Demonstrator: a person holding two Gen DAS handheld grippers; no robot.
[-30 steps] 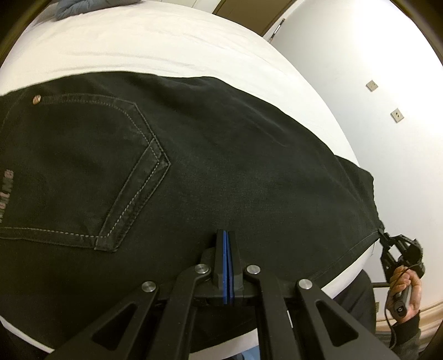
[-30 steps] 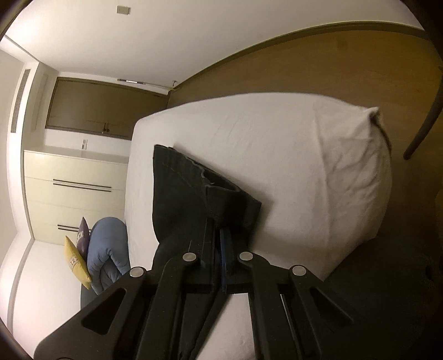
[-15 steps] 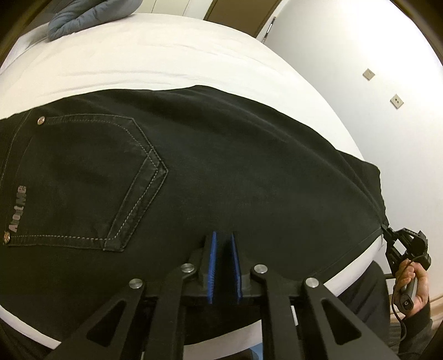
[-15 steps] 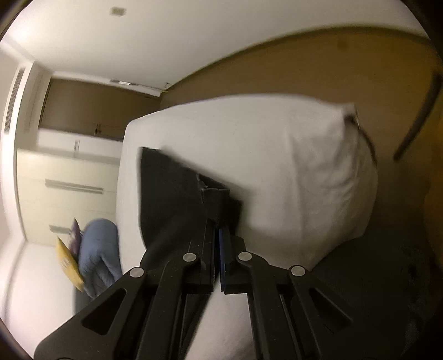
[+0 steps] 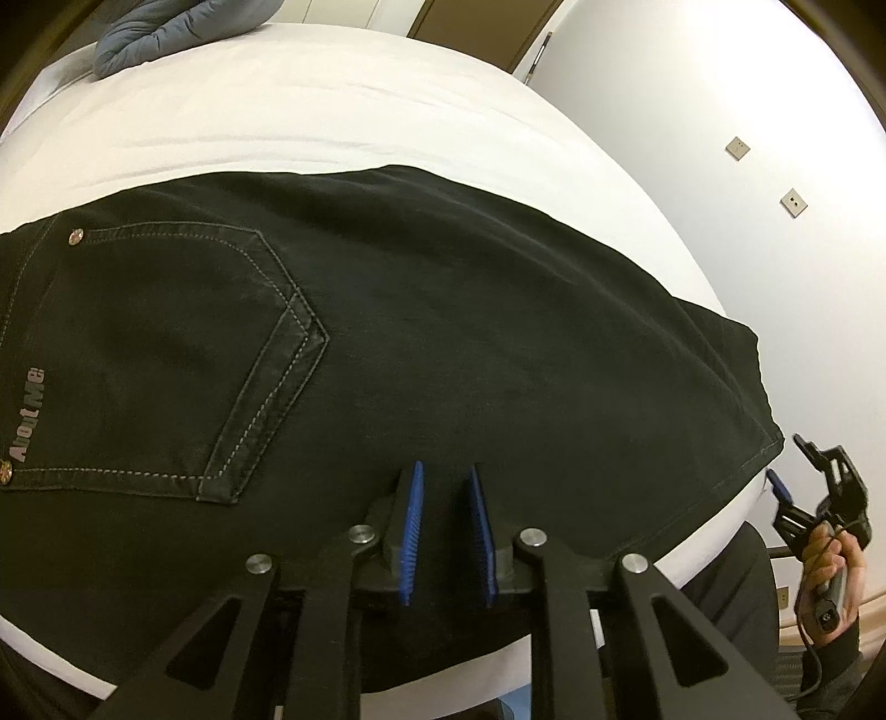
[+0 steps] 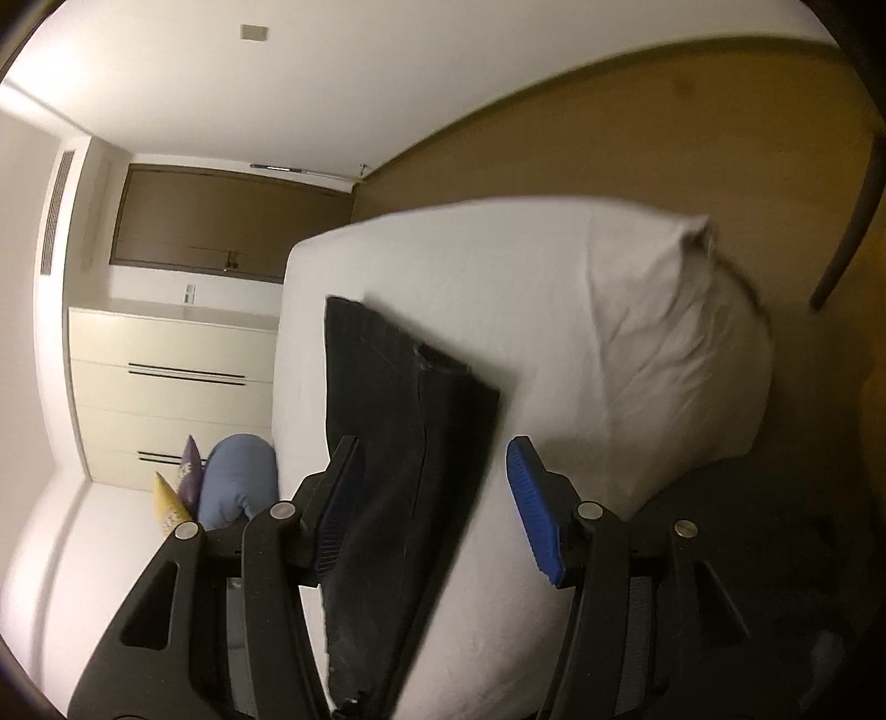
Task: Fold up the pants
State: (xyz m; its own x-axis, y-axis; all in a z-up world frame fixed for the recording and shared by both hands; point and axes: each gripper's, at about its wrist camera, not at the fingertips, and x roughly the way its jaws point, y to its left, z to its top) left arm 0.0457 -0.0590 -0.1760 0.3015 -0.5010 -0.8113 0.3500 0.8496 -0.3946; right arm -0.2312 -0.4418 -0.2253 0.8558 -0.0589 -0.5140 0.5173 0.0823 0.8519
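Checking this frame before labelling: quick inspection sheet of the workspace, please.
Surface: bed with white sheet, lightly creased.
Job's things: black pants lying flat on the sheet, back pocket facing up; hem end near the bed's edge in the right wrist view.
Clutter: grey-blue quilted bundle at the far end of the bed; yellow and purple cushions beside it.
Grippers: left claw opening over the fabric, pads not pressing; right claw opening, pants between the pads but not pinched.
Cables: one cable trailing from the right handle.
Surroundings: white wall with plates, drawer unit, brown door, wooden floor.
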